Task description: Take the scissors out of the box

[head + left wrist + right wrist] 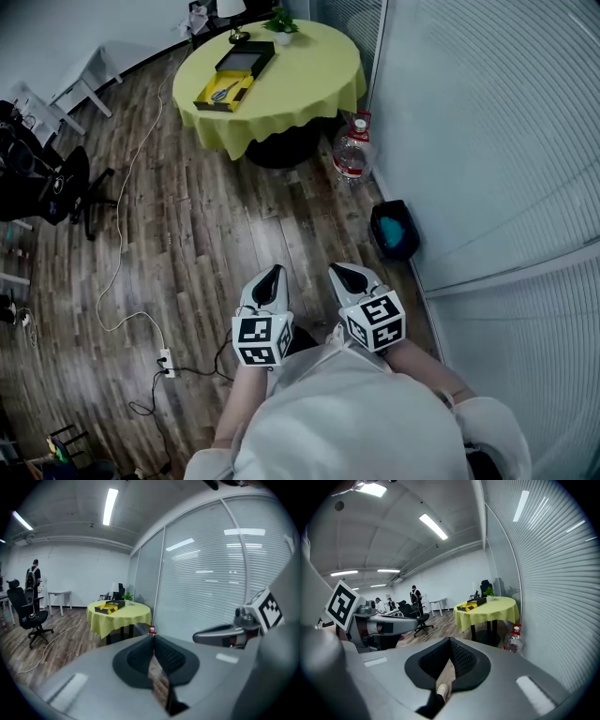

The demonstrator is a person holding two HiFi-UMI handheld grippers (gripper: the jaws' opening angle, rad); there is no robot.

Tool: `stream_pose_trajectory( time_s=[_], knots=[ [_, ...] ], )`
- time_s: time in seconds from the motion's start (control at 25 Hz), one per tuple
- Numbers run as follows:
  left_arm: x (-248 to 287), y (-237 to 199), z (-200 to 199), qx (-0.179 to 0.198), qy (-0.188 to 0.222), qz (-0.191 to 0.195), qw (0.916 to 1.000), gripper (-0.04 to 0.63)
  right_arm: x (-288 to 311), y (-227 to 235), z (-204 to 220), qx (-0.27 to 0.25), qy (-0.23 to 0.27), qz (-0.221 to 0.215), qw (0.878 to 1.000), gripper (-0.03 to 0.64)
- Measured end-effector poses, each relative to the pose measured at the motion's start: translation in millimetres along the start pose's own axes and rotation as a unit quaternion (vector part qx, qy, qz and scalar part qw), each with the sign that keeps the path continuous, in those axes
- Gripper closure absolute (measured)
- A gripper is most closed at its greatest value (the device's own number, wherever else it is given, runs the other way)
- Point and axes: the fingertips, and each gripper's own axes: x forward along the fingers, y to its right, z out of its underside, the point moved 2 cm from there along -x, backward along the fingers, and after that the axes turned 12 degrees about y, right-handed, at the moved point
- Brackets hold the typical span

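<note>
While I'm holding grey left gripper [270, 281] and right gripper [349, 275] shut, empty, well apart from round yellow-clothed table [319, 75], I'm fearing kicking clear plastic bottle [352, 155] beside it.

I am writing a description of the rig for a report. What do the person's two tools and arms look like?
The left tool and the right tool have smooth light grey bodies that narrow to black pads with a dotted texture. Each carries a cube with black square markers on white: left cube, right cube. No cables show on them. The person wears a white top.
</note>
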Motion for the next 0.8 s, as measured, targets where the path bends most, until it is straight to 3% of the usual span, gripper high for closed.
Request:
stream_pose_trajectory(
  time_s=[0.44, 0.8],
  knots=[
    [58, -137, -22, -0.03, -0.02, -0.027, 0.999, 0.589, 132, -22, -14, 0.018, -0.045, 0.004, 0.999, 0.617],
    [90, -295, -48, -0.038, -0.019, -0.051, 0.9978, 0.589, 279, -67, -38, 0.018, -0.061, 0.002, 0.998, 0.618]
  ],
)
